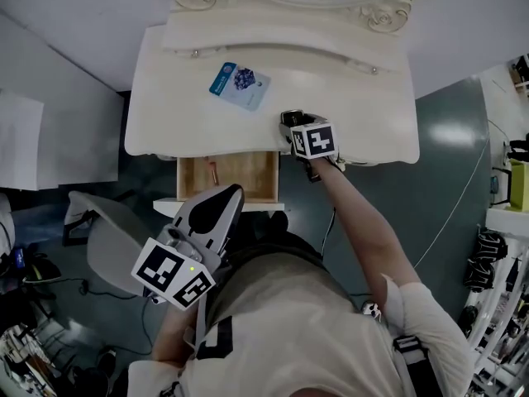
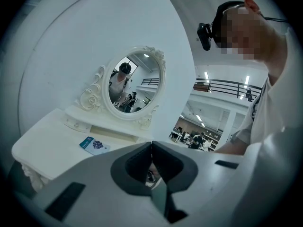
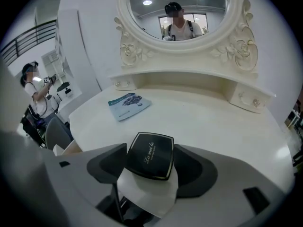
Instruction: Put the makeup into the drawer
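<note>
The right gripper (image 1: 291, 122) is clamping a black compact (image 3: 149, 154) between its jaws, just right of centre in the head view, over the bench's (image 1: 355, 110) front edge; I cannot tell whether it is lifted clear; the left gripper (image 1: 227, 197), lower left, is hanging with jaws pressed together on nothing; the drawer (image 1: 248, 170), just left of the compact, is standing open with one small pinkish item (image 1: 212, 172) inside; the compact is not yet in; a blue packet (image 1: 240, 84) is lying on the bench, upper centre, probably waiting too.
</note>
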### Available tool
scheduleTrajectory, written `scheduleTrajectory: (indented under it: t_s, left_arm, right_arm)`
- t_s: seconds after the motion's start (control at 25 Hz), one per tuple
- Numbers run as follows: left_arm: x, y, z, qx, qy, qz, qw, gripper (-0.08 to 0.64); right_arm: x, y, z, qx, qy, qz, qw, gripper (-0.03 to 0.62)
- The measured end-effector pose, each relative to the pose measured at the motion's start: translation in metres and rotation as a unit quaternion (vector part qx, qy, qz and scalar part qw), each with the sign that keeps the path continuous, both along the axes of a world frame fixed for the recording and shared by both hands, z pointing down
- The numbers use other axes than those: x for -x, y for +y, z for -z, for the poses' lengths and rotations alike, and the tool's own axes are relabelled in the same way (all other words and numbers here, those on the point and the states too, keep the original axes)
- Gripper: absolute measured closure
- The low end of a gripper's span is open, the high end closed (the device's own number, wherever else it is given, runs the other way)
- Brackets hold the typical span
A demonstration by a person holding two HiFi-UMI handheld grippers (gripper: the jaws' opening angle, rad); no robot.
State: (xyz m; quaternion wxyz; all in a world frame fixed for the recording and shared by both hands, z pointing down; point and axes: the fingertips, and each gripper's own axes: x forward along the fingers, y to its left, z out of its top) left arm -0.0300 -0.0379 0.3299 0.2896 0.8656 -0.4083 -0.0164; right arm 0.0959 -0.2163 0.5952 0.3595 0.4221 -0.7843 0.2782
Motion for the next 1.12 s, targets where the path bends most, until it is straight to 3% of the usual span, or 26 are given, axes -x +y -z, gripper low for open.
scheduleTrajectory:
  t_s: [0.24, 0.6, 0.76, 1.12]
  left_arm:
    - [0.001, 0.002, -0.002, 0.001, 0.002, -0.001, 1.0000, 0.502]
    - [0.006, 0.004, 0.001, -0.003, 0.001, 0.003, 1.0000, 0.502]
    - [0.010, 0.004, 0.002, -0.004, 0.002, 0.007, 1.0000, 0.502]
    - [0.018, 0.003, 0.007, -0.014, 0.009, 0.018, 0.9997, 0.502]
  right_arm:
    - [0.001, -0.001, -0.002, 0.000, 0.012, 0.003, 1.000, 0.278]
    - [-0.003, 0.000, 0.000, 0.005, -0.006, -0.019, 1.000, 0.279]
    - [0.004, 0.007, 0.006, -0.011, 0.002, 0.007, 1.000, 0.279]
    - [0.063, 0.039, 0.062, -0.052, -0.062, 0.093, 0.992, 0.279]
